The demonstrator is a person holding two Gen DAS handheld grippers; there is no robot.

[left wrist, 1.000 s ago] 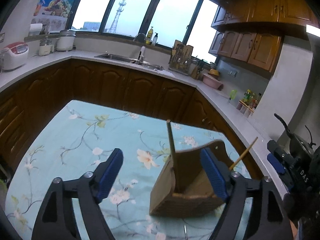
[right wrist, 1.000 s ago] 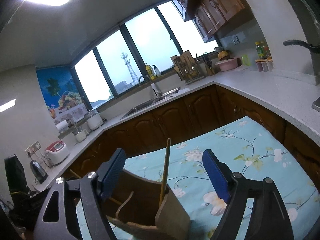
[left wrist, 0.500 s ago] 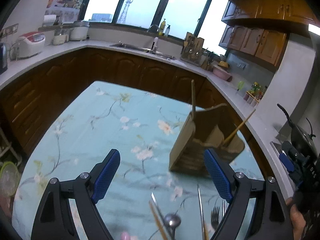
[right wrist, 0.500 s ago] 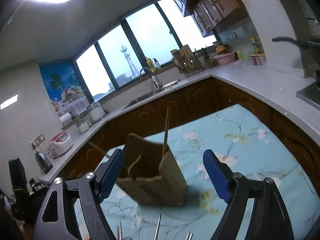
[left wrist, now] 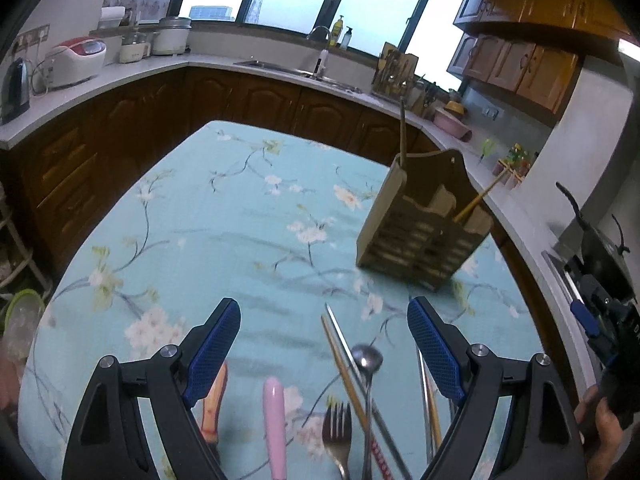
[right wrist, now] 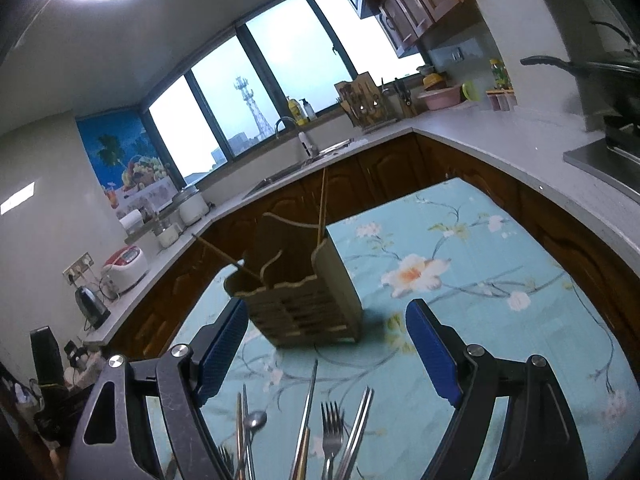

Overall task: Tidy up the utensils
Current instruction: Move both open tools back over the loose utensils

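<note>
A wooden utensil holder stands on the floral tablecloth with two chopsticks sticking out; it also shows in the right wrist view. Loose utensils lie near the table's front: a spoon, a fork, a pink handle, an orange-handled piece and chopsticks. The right wrist view shows a fork, a spoon and metal chopsticks. My left gripper is open and empty above the loose utensils. My right gripper is open and empty, in front of the holder.
The table sits inside a U-shaped kitchen counter with dark cabinets, a sink, a rice cooker and a kettle. A pan sits on the stove at the right.
Both grippers have pulled back from the holder toward the table's front. The holder now stands farther off and the loose utensils have come into view below the fingers.
</note>
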